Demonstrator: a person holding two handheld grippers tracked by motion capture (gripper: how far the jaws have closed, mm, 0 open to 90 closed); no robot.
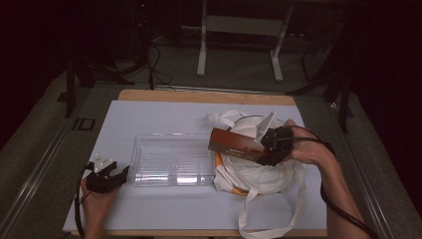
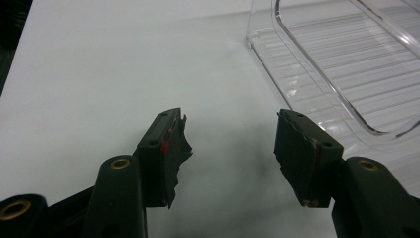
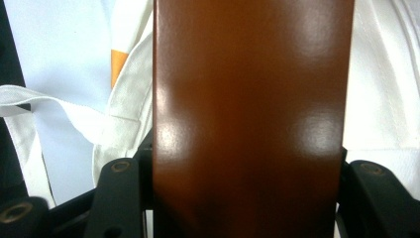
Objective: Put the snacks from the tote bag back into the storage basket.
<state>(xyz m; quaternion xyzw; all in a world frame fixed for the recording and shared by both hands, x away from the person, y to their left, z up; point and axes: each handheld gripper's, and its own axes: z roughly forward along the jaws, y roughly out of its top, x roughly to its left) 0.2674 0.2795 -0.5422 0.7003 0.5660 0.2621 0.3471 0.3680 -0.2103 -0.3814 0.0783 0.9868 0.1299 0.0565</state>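
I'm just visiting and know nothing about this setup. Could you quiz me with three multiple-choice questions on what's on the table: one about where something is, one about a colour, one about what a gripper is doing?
1. Where does the clear plastic bin sit?
A. On top of the bag
B. On the white sheet, between the left gripper and the white cloth bag
C. On the floor

2. What colour is the box held over the bag?
A. Brown
B. Green
C. Blue

3. What state is the left gripper in?
A. Shut on the bin
B. Shut on a strap
C. Open, holding nothing

Answers:
1. B: the high view shows the bin with the left gripper on one side and the white cloth bag on the other.
2. A: the box in the right gripper is glossy brown.
3. C: its fingers stand apart over bare sheet.
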